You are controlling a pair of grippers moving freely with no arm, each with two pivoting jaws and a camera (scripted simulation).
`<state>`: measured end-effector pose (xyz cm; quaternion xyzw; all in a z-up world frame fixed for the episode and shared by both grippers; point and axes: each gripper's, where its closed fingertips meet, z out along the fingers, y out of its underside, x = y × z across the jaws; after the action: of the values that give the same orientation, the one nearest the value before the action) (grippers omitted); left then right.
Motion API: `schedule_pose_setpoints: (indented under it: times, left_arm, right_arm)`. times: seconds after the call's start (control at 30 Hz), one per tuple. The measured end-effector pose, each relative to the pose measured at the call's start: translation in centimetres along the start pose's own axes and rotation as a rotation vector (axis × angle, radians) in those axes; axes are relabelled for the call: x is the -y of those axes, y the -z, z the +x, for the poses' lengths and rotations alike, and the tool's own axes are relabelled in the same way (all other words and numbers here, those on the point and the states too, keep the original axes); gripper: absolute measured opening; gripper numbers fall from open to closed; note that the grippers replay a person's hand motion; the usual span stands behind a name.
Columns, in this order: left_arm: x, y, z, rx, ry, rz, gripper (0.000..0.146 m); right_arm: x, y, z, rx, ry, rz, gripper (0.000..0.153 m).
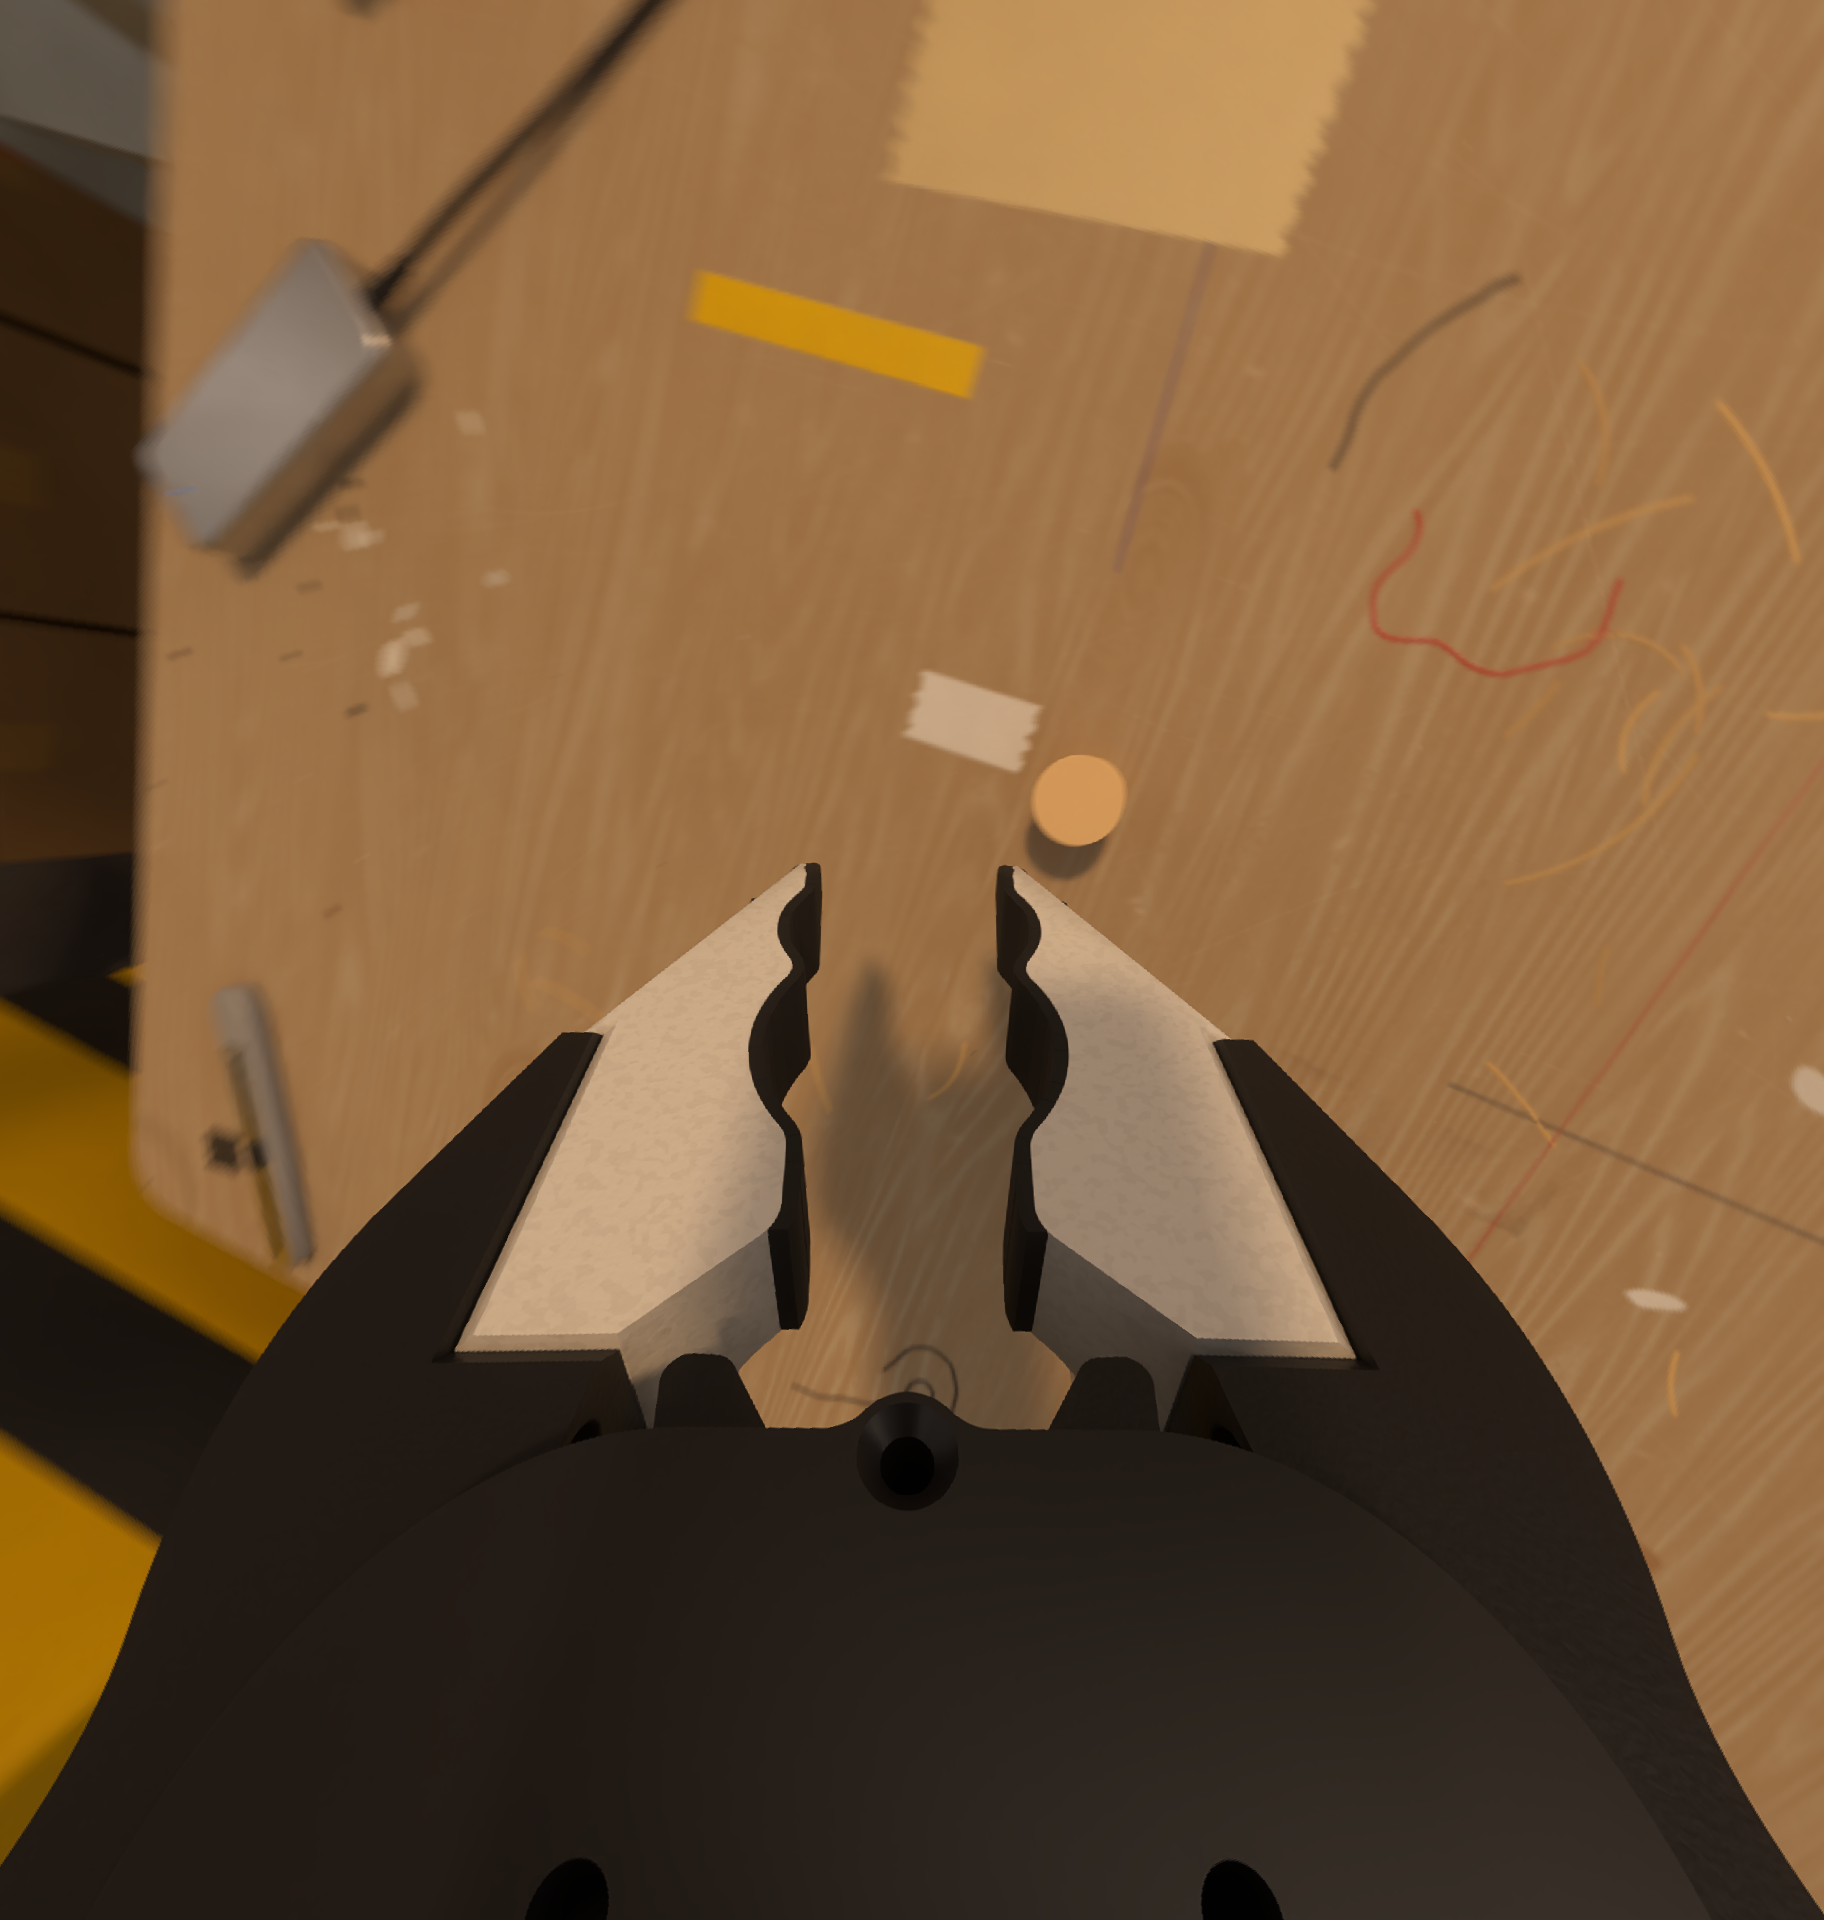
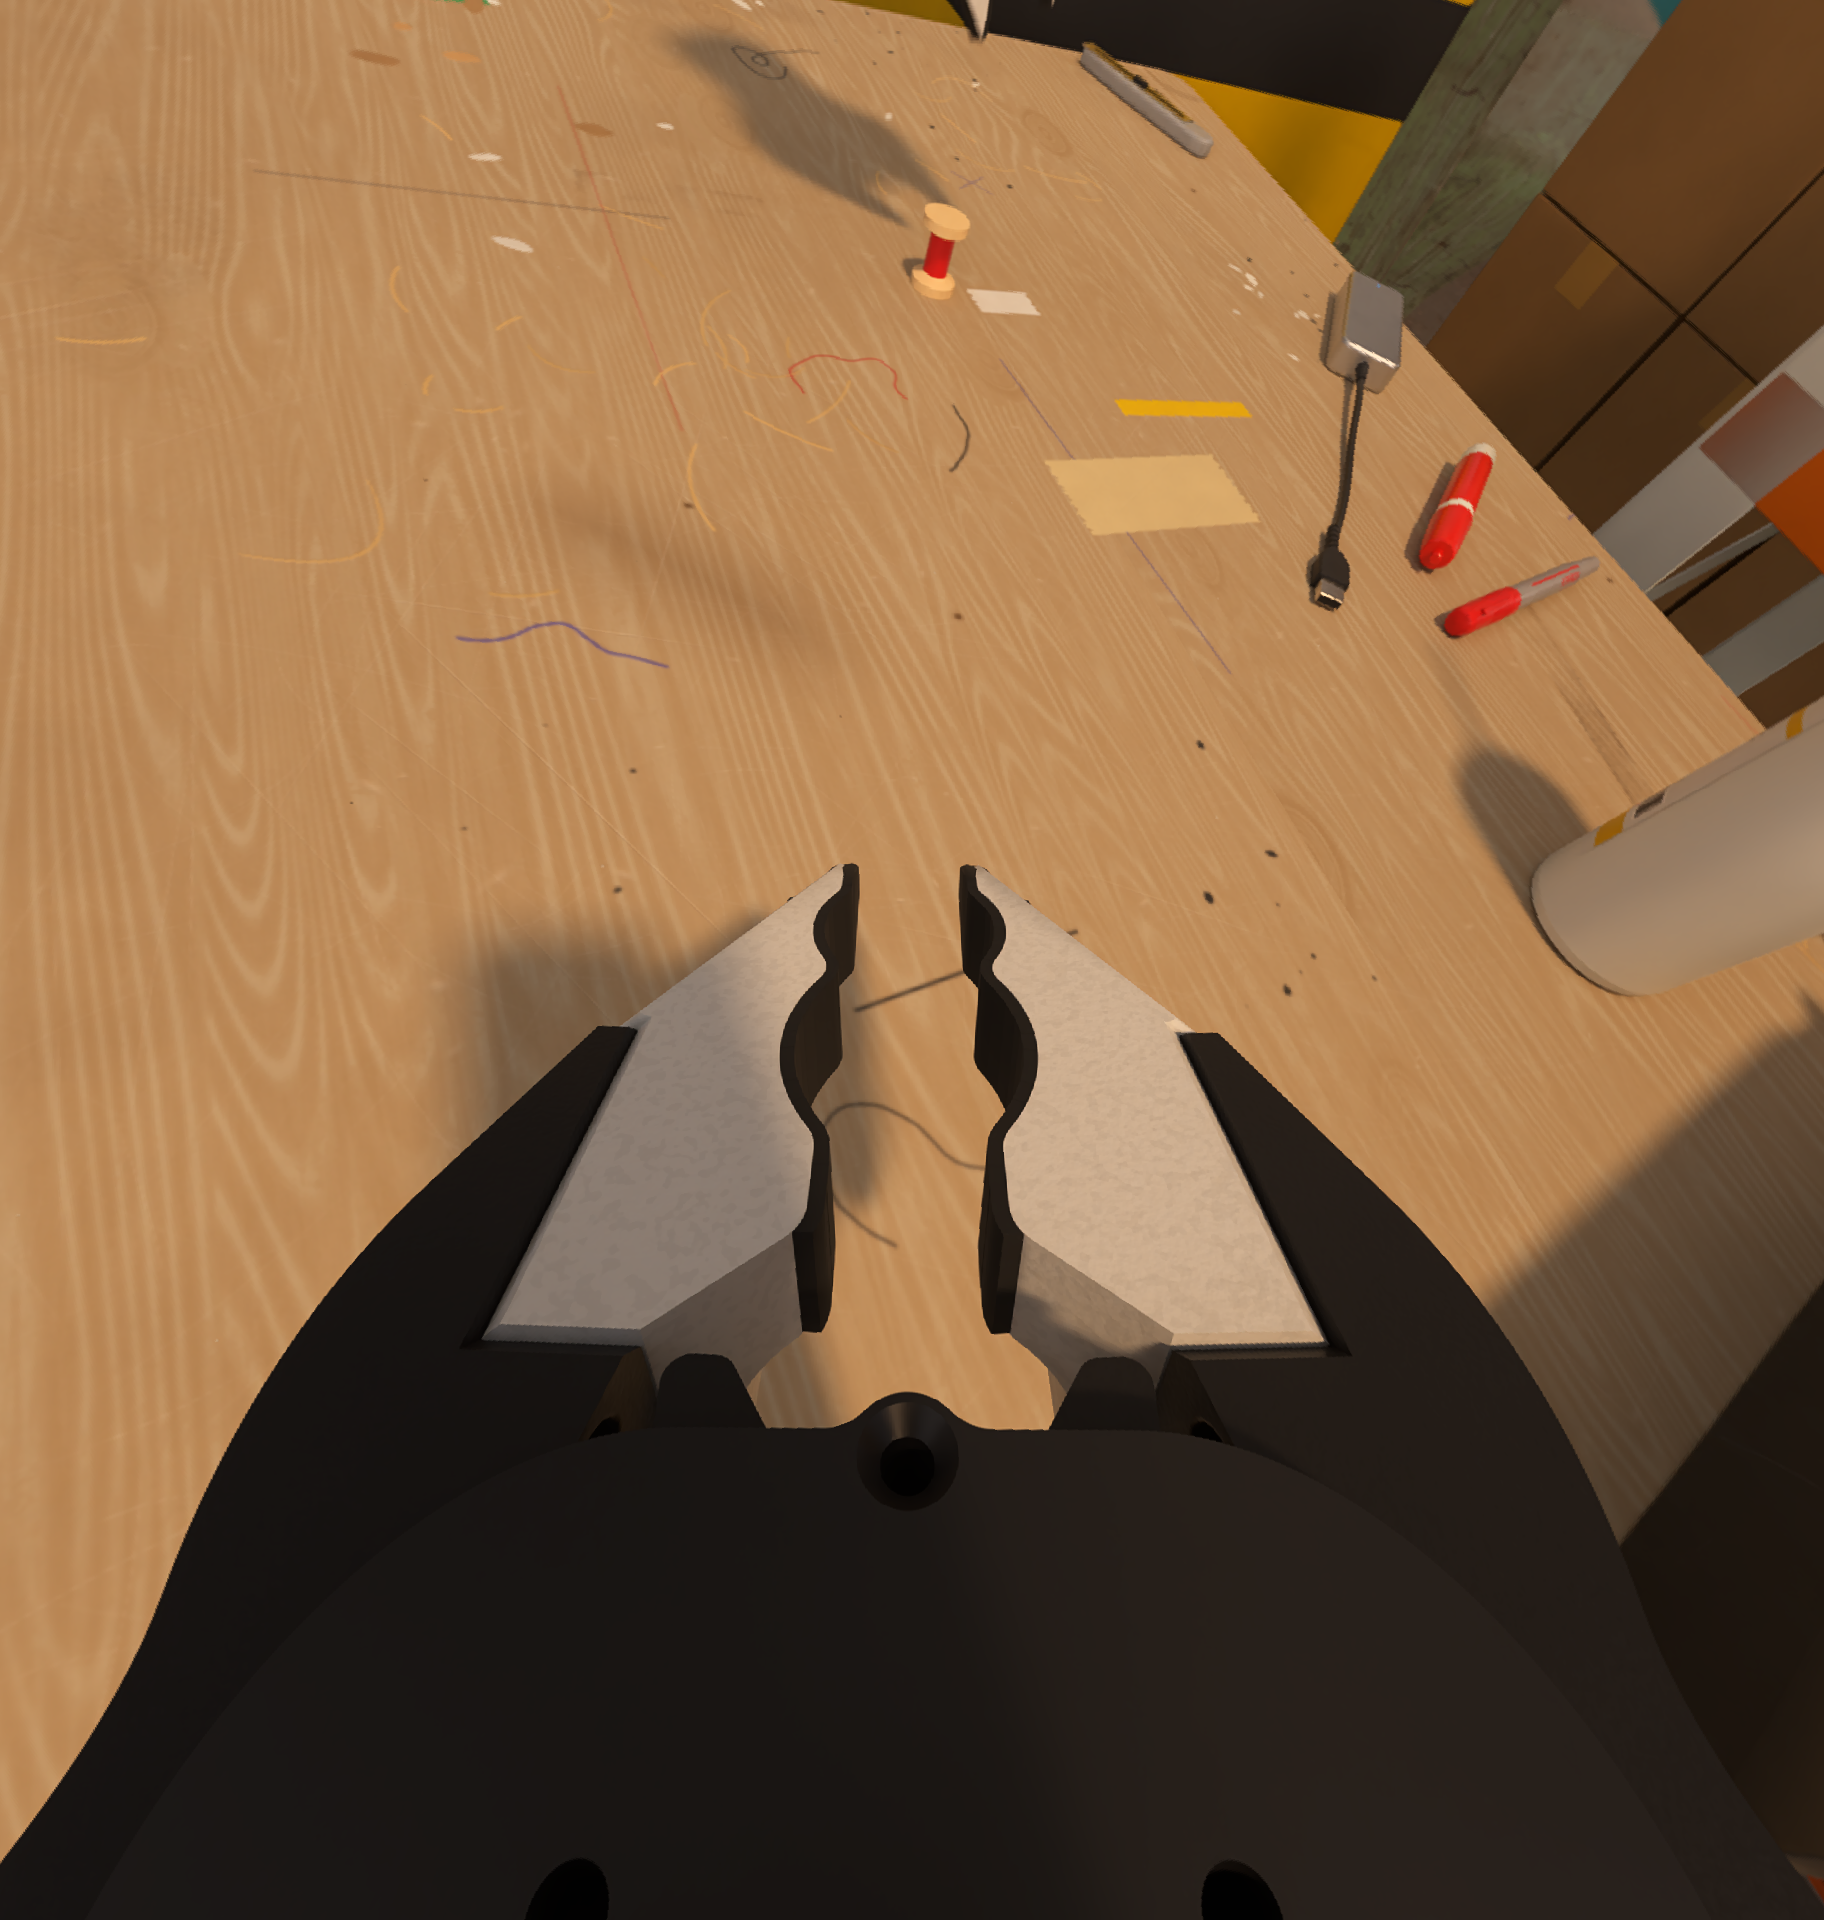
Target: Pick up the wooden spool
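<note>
The wooden spool (image 2: 939,252) stands upright on the wooden table (image 2: 264,727), with pale wood ends and red thread around its middle. In the left wrist view I see it from above as a round pale top (image 1: 1078,798). My left gripper (image 1: 908,878) is open and empty, hovering above the table with the spool just ahead and to the right of its right fingertip. My right gripper (image 2: 908,878) is open and empty, low over the table and far from the spool.
A grey adapter box (image 2: 1363,327) with a black cable (image 2: 1342,488) lies right of the spool, also in the left wrist view (image 1: 274,405). Two red markers (image 2: 1455,506) (image 2: 1516,597) lie near the right edge. A white cylinder (image 2: 1708,873) stands at right. Tape pieces (image 1: 835,332) and thread scraps dot the table.
</note>
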<state>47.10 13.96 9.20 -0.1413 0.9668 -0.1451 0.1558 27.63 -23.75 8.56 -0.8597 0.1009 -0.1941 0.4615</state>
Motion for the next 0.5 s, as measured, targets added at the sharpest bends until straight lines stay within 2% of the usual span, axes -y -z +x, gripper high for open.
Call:
schedule_pose_setpoints:
  times: [0.07, 0.2, 0.4, 0.5]
  left_arm:
    - [-0.1, -2.2, 1.1, -0.085, -0.036, -0.043, 0.03]
    - [-1.1, -4.9, 3.4, -0.172, -0.001, -0.11, 0.03]
    - [-0.7, -6.2, 5.5, -0.295, 0.201, -0.036, 0.028]
    - [-1.2, -6.5, 5.4, -0.282, 0.233, -0.07, 0.028]
  right_arm:
    - [-0.3, 0.1, 0.2, -0.007, -0.011, -0.002, 0.019]
    - [-0.6, 0.1, 0.2, -0.015, -0.009, -0.008, 0.019]
    - [-0.6, 0.3, 0.0, -0.011, 0.007, -0.006, 0.019]
    - [-0.5, 0.5, -0.1, -0.013, 0.01, 0.001, 0.019]
